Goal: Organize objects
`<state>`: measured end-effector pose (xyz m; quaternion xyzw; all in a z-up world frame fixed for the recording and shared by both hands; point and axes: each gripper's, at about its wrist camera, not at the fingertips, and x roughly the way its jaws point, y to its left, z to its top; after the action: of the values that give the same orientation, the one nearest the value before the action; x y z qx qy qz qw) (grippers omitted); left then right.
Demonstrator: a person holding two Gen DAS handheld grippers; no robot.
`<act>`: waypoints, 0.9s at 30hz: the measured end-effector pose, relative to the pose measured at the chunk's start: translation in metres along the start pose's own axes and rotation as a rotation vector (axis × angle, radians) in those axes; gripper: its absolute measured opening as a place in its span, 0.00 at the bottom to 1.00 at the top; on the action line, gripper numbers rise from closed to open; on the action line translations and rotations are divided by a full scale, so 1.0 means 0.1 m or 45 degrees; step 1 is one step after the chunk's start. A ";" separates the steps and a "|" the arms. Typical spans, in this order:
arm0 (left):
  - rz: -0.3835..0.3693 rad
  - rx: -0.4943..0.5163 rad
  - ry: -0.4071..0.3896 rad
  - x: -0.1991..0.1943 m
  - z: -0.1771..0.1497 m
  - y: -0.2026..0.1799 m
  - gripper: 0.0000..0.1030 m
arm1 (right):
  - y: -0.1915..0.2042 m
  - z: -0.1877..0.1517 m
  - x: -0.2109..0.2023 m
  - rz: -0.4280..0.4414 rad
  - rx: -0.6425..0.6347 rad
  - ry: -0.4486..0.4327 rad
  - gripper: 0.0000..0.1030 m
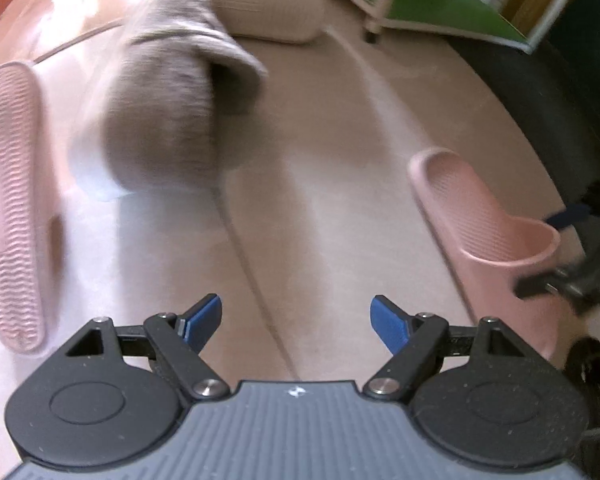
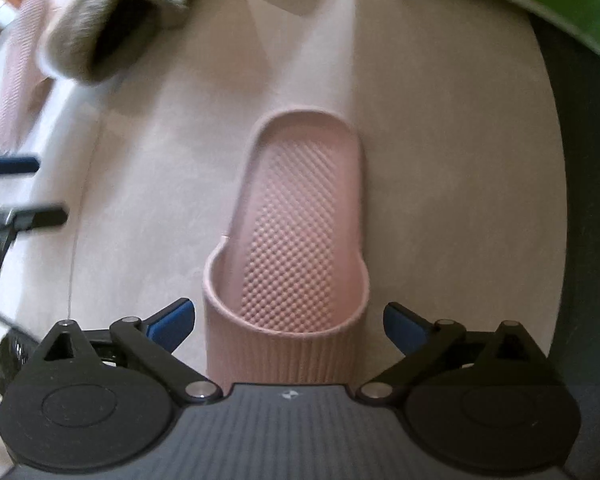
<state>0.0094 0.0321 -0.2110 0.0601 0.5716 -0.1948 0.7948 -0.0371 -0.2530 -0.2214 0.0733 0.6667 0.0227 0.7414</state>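
I had the right gripper [image 2: 288, 322] pointed almost straight down over the upright slipper [image 2: 300, 216]. Its jaws stood wide apart, one blue pad [image 2: 172, 320] to either side of the slipper's strap end, and I could see a gap between each pad and the strap, so nothing was gripped. The slipper lay sole-down on the pale floor [image 2: 160, 152], dimpled footbed facing me, heel away from the camera and toe under the gripper body.

The left gripper [image 1: 296, 322] was also open, its pads [image 1: 204, 320] well apart over bare floor [image 1: 320, 160], with nothing between them. From that camera I saw the same slipper [image 1: 480, 220] off to the right, with the right gripper's fingers [image 1: 560, 280] blurred at its near end.

The second slipper [image 1: 10, 200] lay at the far left, turned over so its ribbed sole faced up, well apart from the first. In the right wrist view it showed only as a pink strip [image 2: 16, 80] at the upper left edge.

Between the two, farther from me, sat a grey fuzzy slipper [image 1: 168, 100], badly blurred in the left view; its dark opening [image 2: 116, 36] was clearer in the right view. Behind it lay a beige cushion [image 1: 260, 4], and to the upper right stood a white rack with a green shelf [image 1: 432, 8]. A dark mat [image 2: 588, 200] edged the floor on the right.

I could also see the left gripper's fingertips [image 2: 16, 164] at the left edge of the right wrist view, beside the floor seam.
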 end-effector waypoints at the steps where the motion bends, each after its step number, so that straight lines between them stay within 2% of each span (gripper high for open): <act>1: 0.020 -0.023 -0.012 -0.03 0.01 0.07 0.81 | 0.06 0.02 -0.04 0.008 -0.029 -0.014 1.00; 4: 0.102 -0.101 -0.056 -0.13 0.04 0.36 0.86 | 0.20 0.10 -0.09 0.060 -0.089 -0.040 1.00; 7: 0.237 -0.167 -0.124 -0.21 0.07 0.66 0.92 | 0.31 0.16 -0.15 0.119 -0.150 -0.057 1.00; 9: 0.333 -0.185 -0.185 -0.25 0.05 0.87 0.93 | 0.35 0.16 -0.24 0.129 -0.170 -0.083 1.00; 11: 0.433 -0.213 -0.190 -0.24 0.05 1.05 0.94 | 0.37 0.17 -0.30 0.130 -0.181 -0.114 1.00; 14: 0.487 -0.225 -0.198 -0.21 0.05 1.30 0.94 | 0.42 0.23 -0.30 0.103 -0.192 -0.143 1.00; 20: 0.426 -0.319 -0.282 -0.35 0.10 1.78 0.94 | 0.38 0.31 -0.34 0.099 -0.119 -0.150 1.00; 23: 0.361 -0.343 -0.334 -0.43 0.14 1.99 0.94 | 0.44 0.34 -0.24 0.102 -0.128 -0.125 1.00; 27: 0.238 -0.373 -0.325 -0.29 0.26 2.19 0.93 | 0.54 0.33 -0.17 0.104 -0.185 -0.095 1.00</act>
<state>0.1069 0.2315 -0.2028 -0.0284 0.4804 -0.0411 0.8756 -0.0026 -0.2045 -0.1939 0.0475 0.6316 0.0985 0.7675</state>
